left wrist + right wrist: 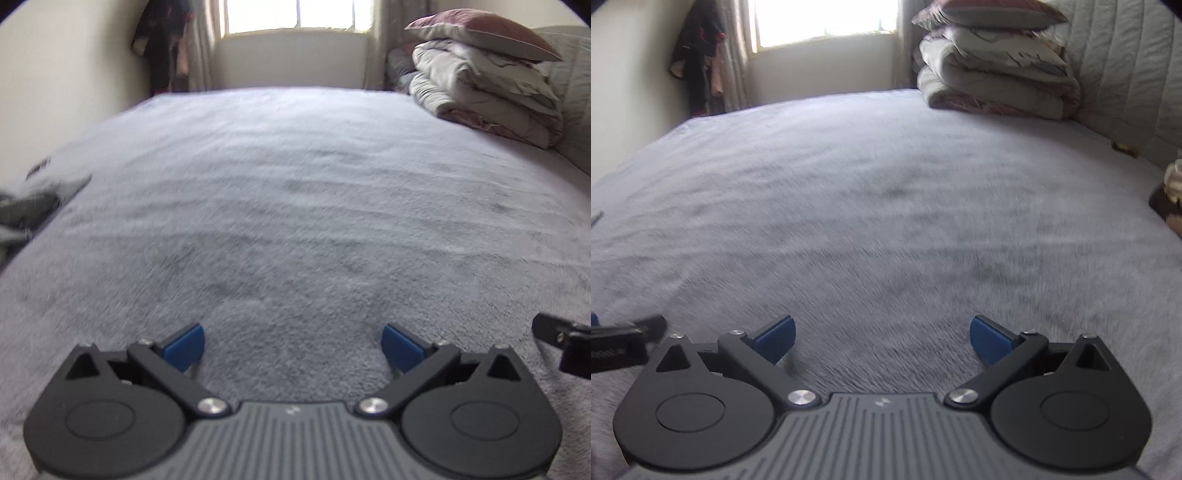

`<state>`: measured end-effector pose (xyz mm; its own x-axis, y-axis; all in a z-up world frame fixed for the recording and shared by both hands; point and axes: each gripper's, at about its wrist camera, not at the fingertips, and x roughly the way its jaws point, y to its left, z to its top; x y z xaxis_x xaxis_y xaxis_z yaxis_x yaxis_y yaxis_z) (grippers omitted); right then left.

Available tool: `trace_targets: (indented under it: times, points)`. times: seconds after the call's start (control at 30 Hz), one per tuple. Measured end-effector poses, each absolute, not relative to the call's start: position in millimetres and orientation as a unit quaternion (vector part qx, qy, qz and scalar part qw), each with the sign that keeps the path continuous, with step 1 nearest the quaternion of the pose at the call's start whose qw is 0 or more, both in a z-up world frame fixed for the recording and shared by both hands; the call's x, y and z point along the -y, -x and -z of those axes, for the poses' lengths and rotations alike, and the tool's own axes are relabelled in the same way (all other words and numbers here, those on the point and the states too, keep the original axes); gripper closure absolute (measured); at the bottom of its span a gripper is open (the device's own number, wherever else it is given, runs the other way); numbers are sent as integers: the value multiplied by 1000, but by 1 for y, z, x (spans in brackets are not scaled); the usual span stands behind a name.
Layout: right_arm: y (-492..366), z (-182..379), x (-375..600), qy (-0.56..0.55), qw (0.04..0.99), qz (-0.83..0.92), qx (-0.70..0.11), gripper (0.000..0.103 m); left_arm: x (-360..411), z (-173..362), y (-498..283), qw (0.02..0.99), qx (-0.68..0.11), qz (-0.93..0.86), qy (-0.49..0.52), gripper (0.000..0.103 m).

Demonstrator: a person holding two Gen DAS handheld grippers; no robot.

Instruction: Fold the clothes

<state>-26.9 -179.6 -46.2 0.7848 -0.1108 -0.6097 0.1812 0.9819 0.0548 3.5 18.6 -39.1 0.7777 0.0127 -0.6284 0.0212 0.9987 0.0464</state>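
Both claws are spread wide with nothing between the blue pads; left claw (293,347) hangs over the fuzzy grey blanket (295,206), right claw (882,338) just beside it over the same blanket; the clothes (27,206) sit in a crumpled grey heap well off to the left of the left claw; folded bedding (993,70) is stacked far ahead of the right claw, a bit to its right.

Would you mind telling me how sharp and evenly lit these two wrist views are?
Left wrist view: the window is blown out, the blanket and the grey clothes at the left edge are smeared, and the left gripper stays crisp. Right wrist view: stronger streaking across the blanket, glare at the window again, the right gripper sharp, fisheye bending the bed's edges.
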Motion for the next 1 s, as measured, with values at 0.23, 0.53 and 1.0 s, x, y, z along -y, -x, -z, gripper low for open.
trace_targets:
  times: [0.23, 0.53, 1.0]
  points:
    - [27, 49, 174, -50, 947, 72, -309, 0, -14, 46, -6, 948, -318, 11, -23, 0]
    - [25, 54, 167, -27, 947, 81, -310, 0, -17, 50, -9, 948, -316, 23, -13, 0]
    - [25, 55, 165, -22, 947, 84, -310, 0, -16, 52, -10, 948, -319, 23, -13, 0]
